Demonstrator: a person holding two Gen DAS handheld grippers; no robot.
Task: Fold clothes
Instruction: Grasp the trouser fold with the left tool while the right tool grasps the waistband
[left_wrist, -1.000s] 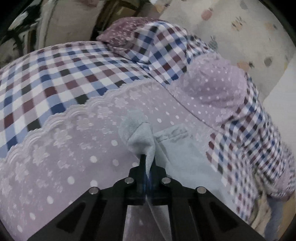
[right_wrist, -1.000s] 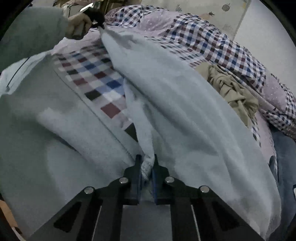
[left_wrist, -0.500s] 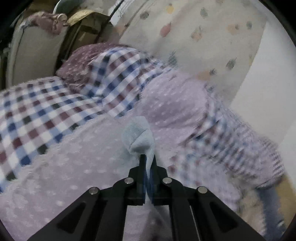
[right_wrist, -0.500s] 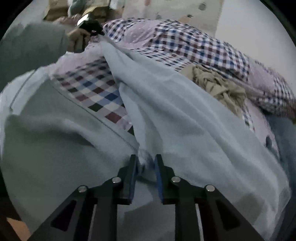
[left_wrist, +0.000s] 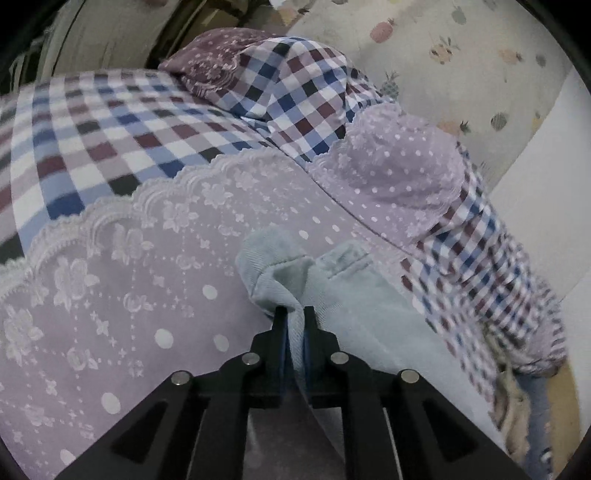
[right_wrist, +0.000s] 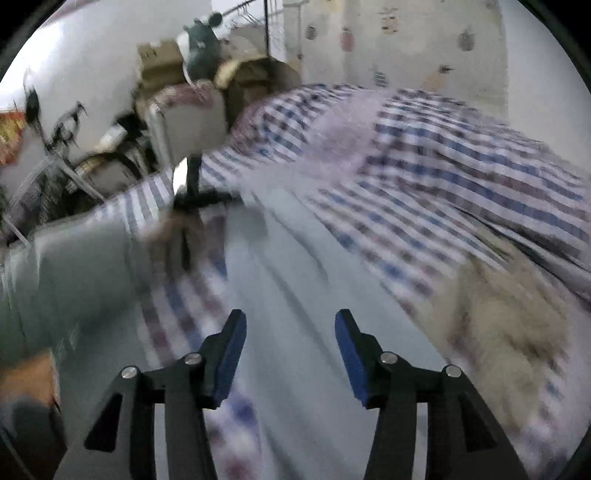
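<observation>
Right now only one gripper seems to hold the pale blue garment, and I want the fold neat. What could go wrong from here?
1. The left gripper pinches only a bunched corner of the pale blue garment; pulling could skew the fold.
2. The right gripper, jaws just opened with nothing between them, has let go, so that side may slump.
3. The beige garment lies close and could get caught.

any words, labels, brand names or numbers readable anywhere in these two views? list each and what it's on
None can be read.
Cardboard box in the right wrist view: a dark mark on its side, too blurred to read.
Red and yellow item at the left edge of that view: perhaps print, too blurred to tell.
Wall covering: fruit pictures only, no lettering.
Light blue garment and checked bedding: no label or print visible.
</observation>
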